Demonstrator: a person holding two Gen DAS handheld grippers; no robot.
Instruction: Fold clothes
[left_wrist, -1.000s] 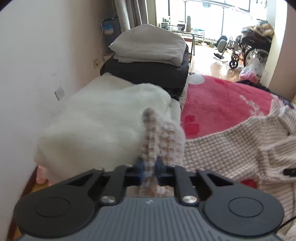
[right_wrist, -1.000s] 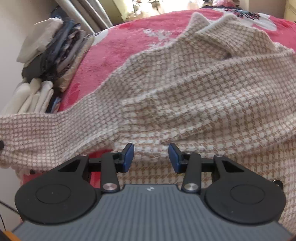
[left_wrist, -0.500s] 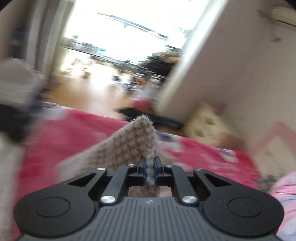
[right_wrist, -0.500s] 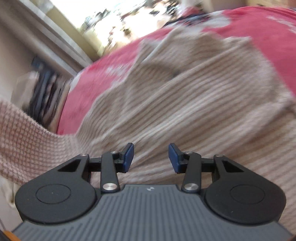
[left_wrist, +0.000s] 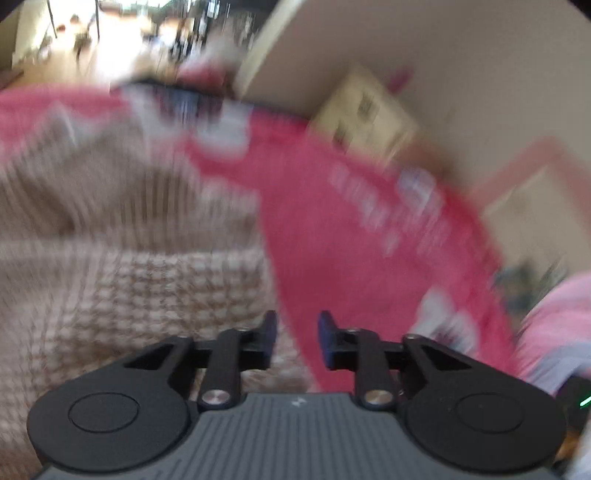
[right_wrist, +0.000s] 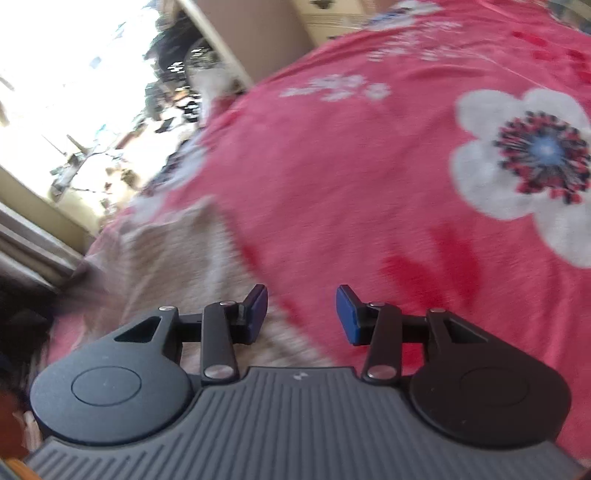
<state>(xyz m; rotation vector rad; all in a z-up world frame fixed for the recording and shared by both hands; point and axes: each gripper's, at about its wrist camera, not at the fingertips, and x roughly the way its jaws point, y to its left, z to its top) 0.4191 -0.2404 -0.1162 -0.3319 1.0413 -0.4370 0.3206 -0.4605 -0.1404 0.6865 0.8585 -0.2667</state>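
Both tongs empty: left gripper (left_wrist: 297, 338), jaws just parted, has let go of the garment (left_wrist: 122, 280) at its fold's end; right gripper (right_wrist: 301, 314) gapes over the blanket (right_wrist: 388, 184). Garment lies below-left of each (both views blurred). Next, judged: find a fresh edge for the second fold.

Left wrist view is motion-blurred all over: sweater (left_wrist: 122, 266) weave smeared, its left and bottom cut by the frame and gripper body. Blanket (left_wrist: 351, 229) print unreadable. Box (left_wrist: 365, 114) by the wall has labels too blurred to read. Right wrist view: sweater (right_wrist: 173, 266) blurred, lower part hidden behind the gripper body; flower (right_wrist: 532, 162) cut at the right edge; window area (right_wrist: 74, 92) blown out, clutter there unidentifiable.
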